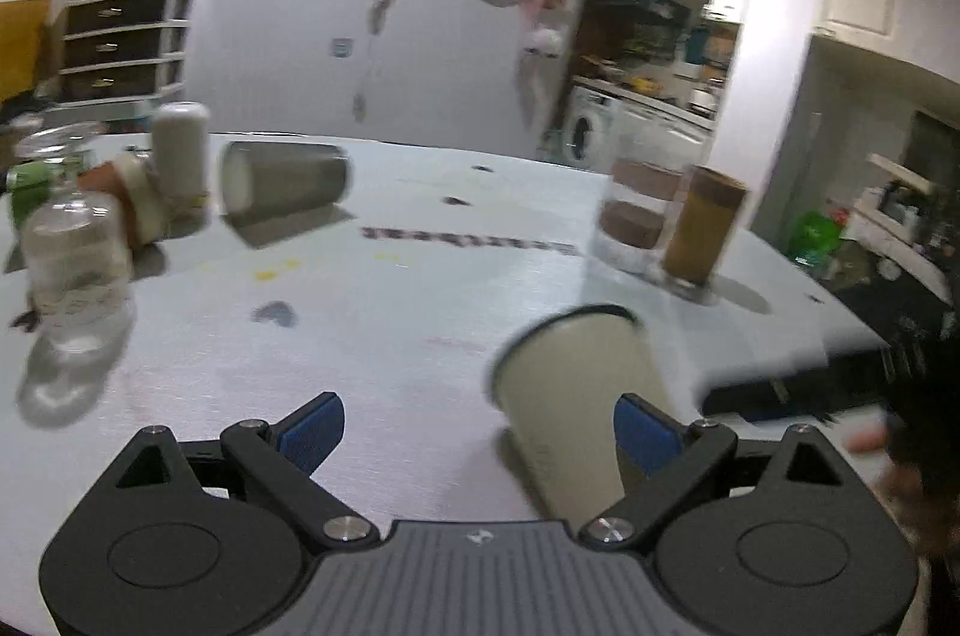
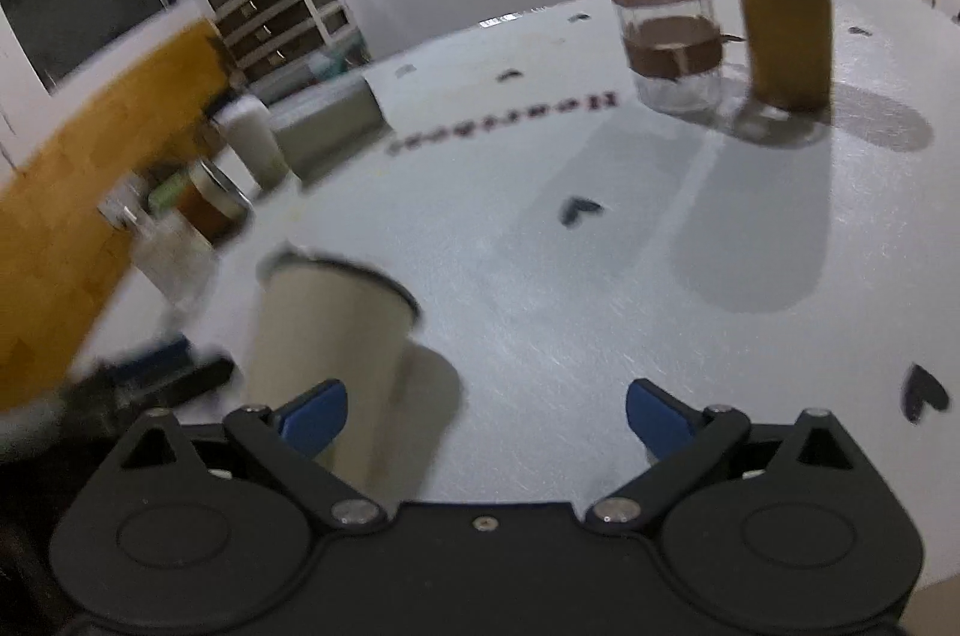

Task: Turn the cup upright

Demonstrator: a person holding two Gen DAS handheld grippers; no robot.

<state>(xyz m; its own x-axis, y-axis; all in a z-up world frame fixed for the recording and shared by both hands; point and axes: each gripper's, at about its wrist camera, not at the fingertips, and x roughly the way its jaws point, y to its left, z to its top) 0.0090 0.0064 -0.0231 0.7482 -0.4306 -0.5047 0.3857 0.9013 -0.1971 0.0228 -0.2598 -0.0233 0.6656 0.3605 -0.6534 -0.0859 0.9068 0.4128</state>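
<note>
Lots of bare white bench in the middle, far from its edges. Cream cup standing near the front, long way up, dark rim on top. Left fingers wide apart; right fingers wide apart, holding nothing.

text: none legible | table: dark printed line, too blurred to read | gripper base: small pale logo, unreadable
</note>
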